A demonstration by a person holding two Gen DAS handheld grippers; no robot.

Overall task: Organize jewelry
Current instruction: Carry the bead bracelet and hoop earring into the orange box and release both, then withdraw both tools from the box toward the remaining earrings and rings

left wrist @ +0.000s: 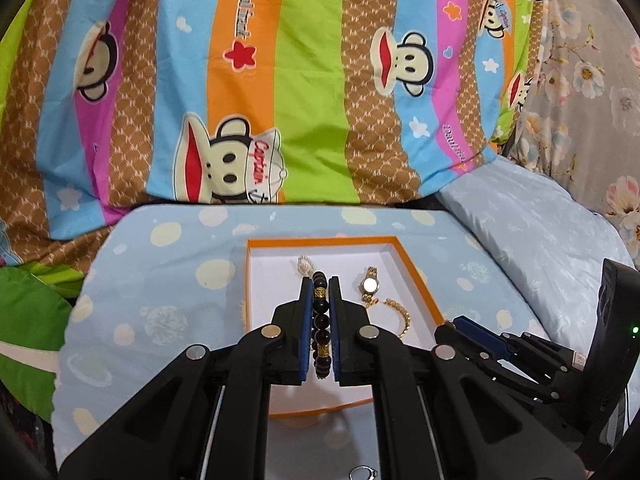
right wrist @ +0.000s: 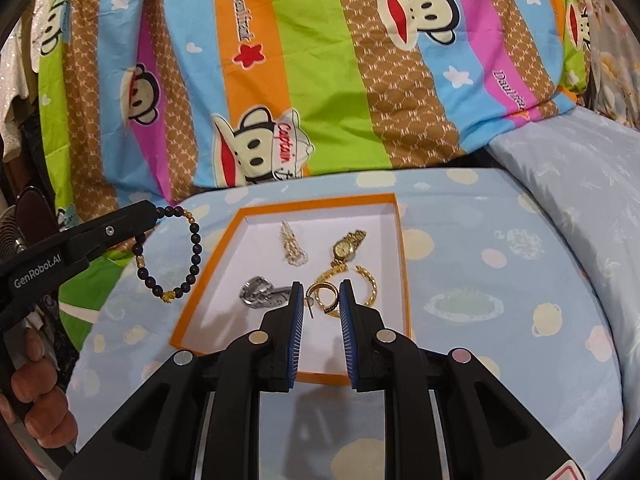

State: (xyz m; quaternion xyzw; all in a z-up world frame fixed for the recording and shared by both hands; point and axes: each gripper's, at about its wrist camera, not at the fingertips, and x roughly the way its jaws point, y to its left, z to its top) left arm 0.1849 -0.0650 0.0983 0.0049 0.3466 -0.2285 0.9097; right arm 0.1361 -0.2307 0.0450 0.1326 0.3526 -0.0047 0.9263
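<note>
My left gripper [left wrist: 320, 280] has its jaws pinching a dark beaded bracelet [right wrist: 170, 254] with gold accent beads, which hangs beside the left edge of the orange box [right wrist: 404, 264] on the bed. My right gripper [right wrist: 320, 286] has its jaws closed on a gold hoop earring [right wrist: 322, 296] low over the box floor. Inside already lie a gold watch [right wrist: 346, 246], a gold chain bracelet [right wrist: 370, 284], a silver watch [right wrist: 260, 292] and a pale crystal piece [right wrist: 292, 244]. I judge I am mid-delivery: next the bracelet must come over a bare patch of white lining before I let go, clear of the other pieces
</note>
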